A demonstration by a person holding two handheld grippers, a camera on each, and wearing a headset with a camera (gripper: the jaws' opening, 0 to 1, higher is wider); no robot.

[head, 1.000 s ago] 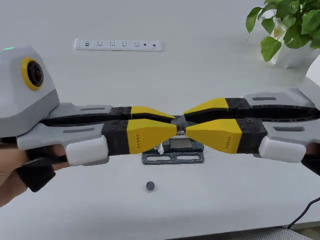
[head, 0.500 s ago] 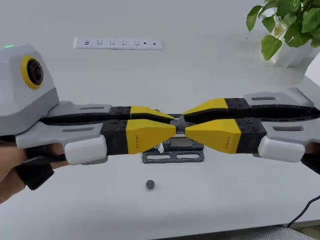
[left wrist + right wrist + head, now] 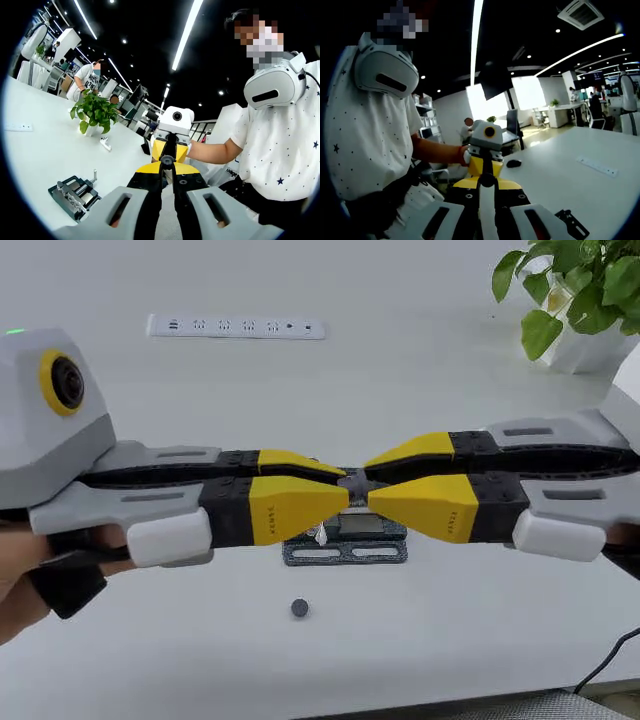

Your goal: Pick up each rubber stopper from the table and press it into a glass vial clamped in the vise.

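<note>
One rubber stopper [image 3: 300, 608] lies on tabletop [image 3: 470, 630], near vise [image 3: 345, 553], untouched. Left tool [image 3: 346, 486] and right tool [image 3: 370, 486] hover above vise, tip to tip, each closed with nothing seen between jaws. Judged: pick-up and pressing of this stopper not yet done

Your table [image 3: 400, 390] evenly bright around the vise [image 3: 346, 552], faint shadows near it, ceiling strips [image 3: 187, 33] glaring overhead, gripper views bowed at edges.
</note>
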